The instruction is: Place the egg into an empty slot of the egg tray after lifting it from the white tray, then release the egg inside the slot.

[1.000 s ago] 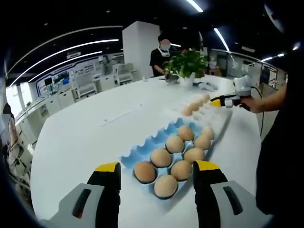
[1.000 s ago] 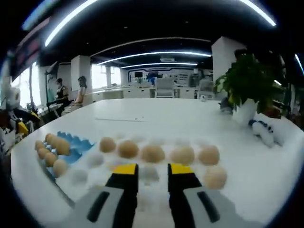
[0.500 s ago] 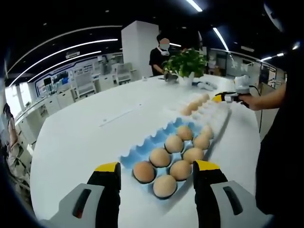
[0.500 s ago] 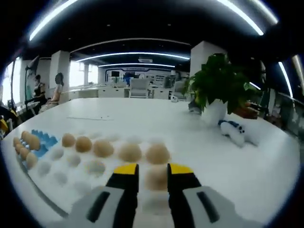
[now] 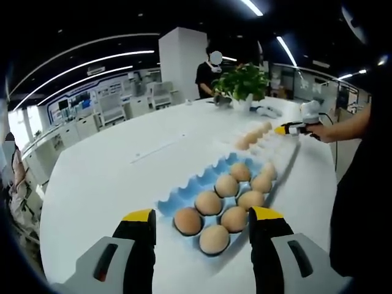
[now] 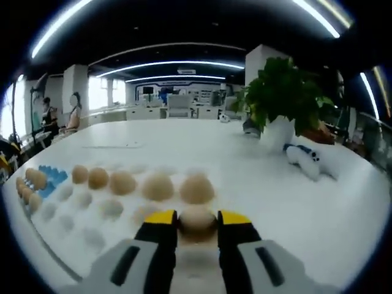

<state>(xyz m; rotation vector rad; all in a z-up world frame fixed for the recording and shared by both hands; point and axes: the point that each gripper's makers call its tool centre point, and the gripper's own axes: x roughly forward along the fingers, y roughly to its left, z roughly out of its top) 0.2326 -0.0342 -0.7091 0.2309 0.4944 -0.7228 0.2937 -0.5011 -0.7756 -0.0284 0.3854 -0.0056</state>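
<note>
The egg (image 6: 196, 218) sits in a near pocket of the white tray (image 6: 92, 236), right between the yellow tips of the right hand-held gripper (image 6: 197, 222). It is likely light, rigid and brittle, with a smooth curved shell that can slip or crack, so the hold belongs across its widest part, with gentle pressure from both sides and a straight lift out of the pocket. The jaws stand on either side of the egg and look to touch it or nearly so; whether they already clamp it I cannot tell. More eggs lie in a row just beyond it, so there is little spare room on the far side.

In the left gripper view, the right hand-held gripper (image 5: 288, 129) reaches out low over the far end of the white tray (image 5: 275, 150), held by a hand (image 5: 320, 132) on an outstretched arm coming in from the right. The left hand-held gripper (image 5: 201, 222) hangs with its jaws well apart and empty, above the near end of the blue egg tray (image 5: 184, 195). That tray lies on the worktop (image 5: 104, 177) touching or just beside the white one; eggs fill its right side, while the pockets along its left side stand free.
</note>
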